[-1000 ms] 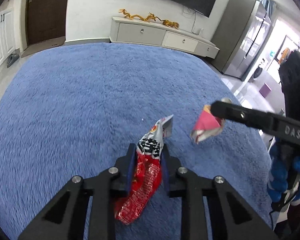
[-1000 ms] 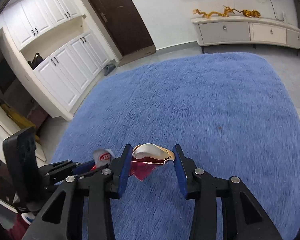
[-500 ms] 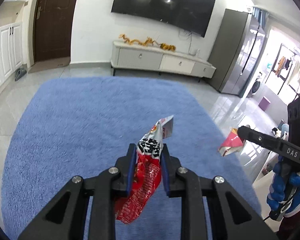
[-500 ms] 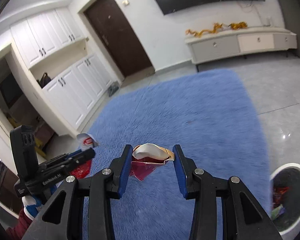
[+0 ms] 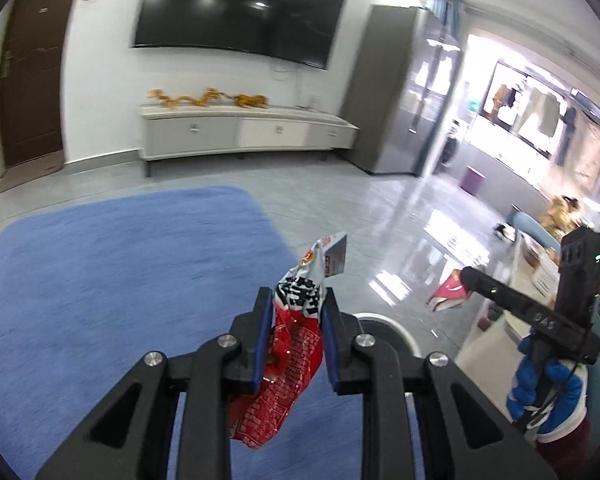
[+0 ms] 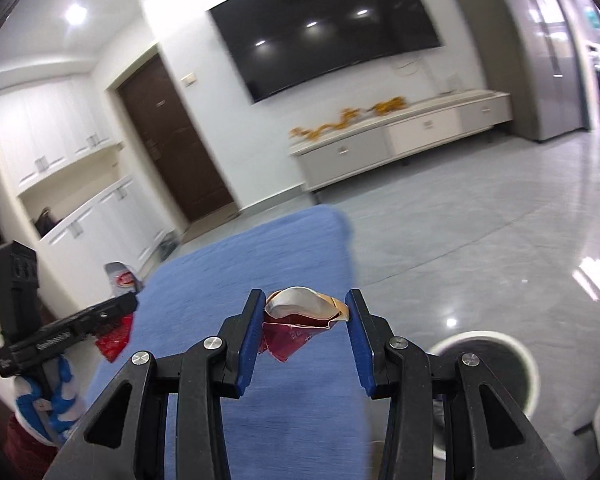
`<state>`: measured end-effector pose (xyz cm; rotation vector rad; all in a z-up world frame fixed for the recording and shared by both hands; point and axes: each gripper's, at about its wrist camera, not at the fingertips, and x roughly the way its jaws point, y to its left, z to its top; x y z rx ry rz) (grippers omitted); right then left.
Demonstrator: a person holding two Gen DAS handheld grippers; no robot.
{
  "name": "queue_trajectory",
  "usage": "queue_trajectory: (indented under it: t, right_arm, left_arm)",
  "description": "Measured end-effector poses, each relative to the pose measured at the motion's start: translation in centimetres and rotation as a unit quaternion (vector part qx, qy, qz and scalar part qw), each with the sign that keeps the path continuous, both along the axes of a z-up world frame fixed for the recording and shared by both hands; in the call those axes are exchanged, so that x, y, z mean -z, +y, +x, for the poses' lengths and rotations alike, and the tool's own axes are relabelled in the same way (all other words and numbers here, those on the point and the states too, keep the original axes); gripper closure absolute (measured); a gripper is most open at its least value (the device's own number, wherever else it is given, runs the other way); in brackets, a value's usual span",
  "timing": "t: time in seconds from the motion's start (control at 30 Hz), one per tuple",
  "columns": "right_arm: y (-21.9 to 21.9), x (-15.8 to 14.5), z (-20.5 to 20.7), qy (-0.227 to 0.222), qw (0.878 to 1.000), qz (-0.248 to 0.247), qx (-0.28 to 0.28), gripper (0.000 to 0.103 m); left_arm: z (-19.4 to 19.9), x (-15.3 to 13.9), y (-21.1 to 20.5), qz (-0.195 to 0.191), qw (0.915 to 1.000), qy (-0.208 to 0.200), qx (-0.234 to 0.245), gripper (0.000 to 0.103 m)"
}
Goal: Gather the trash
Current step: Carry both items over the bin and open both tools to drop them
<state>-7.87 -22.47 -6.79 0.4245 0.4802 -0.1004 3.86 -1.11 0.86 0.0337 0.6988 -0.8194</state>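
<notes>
My left gripper (image 5: 295, 300) is shut on a red, black and white snack wrapper (image 5: 290, 364) that hangs down between its blue pads. My right gripper (image 6: 306, 300) is shut on a crumpled dark red wrapper with a pale torn top (image 6: 302, 322). Each gripper shows in the other's view: the right one (image 5: 466, 280) with its red wrapper (image 5: 448, 296) at the right, the left one (image 6: 130, 304) with its wrapper (image 6: 114, 336) at the left. A round white trash bin (image 6: 496, 348) stands on the floor low right; its rim (image 5: 388, 326) peeks out behind my left fingers.
A blue rug (image 5: 112, 280) covers the floor to the left, with glossy grey tiles (image 6: 480, 232) beyond. A low white TV cabinet (image 5: 240, 132) and a wall television (image 5: 236, 12) stand at the back. Hands in blue and white gloves (image 5: 548, 392) hold the grippers.
Both grippers have risen and swung right, off the rug toward the tiled floor, still holding their wrappers. The white bin has come into view below them.
</notes>
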Motion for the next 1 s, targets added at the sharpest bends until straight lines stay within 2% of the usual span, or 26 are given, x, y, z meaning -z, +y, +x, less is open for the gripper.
queue_trajectory:
  t: [0.2, 0.33, 0.5, 0.63, 0.7, 0.73, 0.77, 0.83, 1.0]
  right_arm:
    - [-6.2, 2.0, -2.9, 0.018, 0.995, 0.003, 0.095, 0.062]
    - [-10.0, 4.4, -3.3, 0.051, 0.988, 0.016, 0.143, 0.062]
    - [-13.4, 8.5, -2.5, 0.092, 0.981, 0.044, 0.162, 0.062]
    - [-15.0, 11.4, -1.5, 0.119, 0.977, 0.061, 0.169, 0.061]
    - [-15.7, 12.8, -1.1, 0.133, 0.973, 0.067, 0.174, 0.061]
    - [-16.0, 13.5, -0.9, 0.141, 0.972, 0.069, 0.176, 0.060]
    - [-16.1, 14.0, -0.9, 0.148, 0.970, 0.071, 0.179, 0.058]
    - [-16.5, 15.1, -0.7, 0.159, 0.967, 0.076, 0.186, 0.050]
    - [-16.7, 16.6, -0.9, 0.178, 0.959, 0.086, 0.203, 0.045]
  left_arm:
    - [-0.6, 0.3, -9.4, 0.012, 0.9970, 0.020, 0.074, 0.081]
    - [-0.2, 1.8, -14.8, 0.014, 0.9922, 0.056, 0.111, 0.080]
    - [0.7, 4.9, -20.8, 0.032, 0.9855, 0.095, 0.138, 0.080]
    - [1.4, 7.5, -24.0, 0.048, 0.9819, 0.114, 0.144, 0.080]
    - [1.9, 8.8, -25.6, 0.047, 0.9779, 0.138, 0.150, 0.079]
    - [2.1, 9.4, -25.9, 0.048, 0.9764, 0.146, 0.152, 0.075]
    - [2.1, 9.9, -26.2, 0.049, 0.9753, 0.152, 0.153, 0.066]
    - [2.3, 10.9, -27.0, 0.050, 0.9738, 0.163, 0.151, 0.053]
    - [2.4, 12.4, -27.4, 0.056, 0.9728, 0.176, 0.140, 0.049]
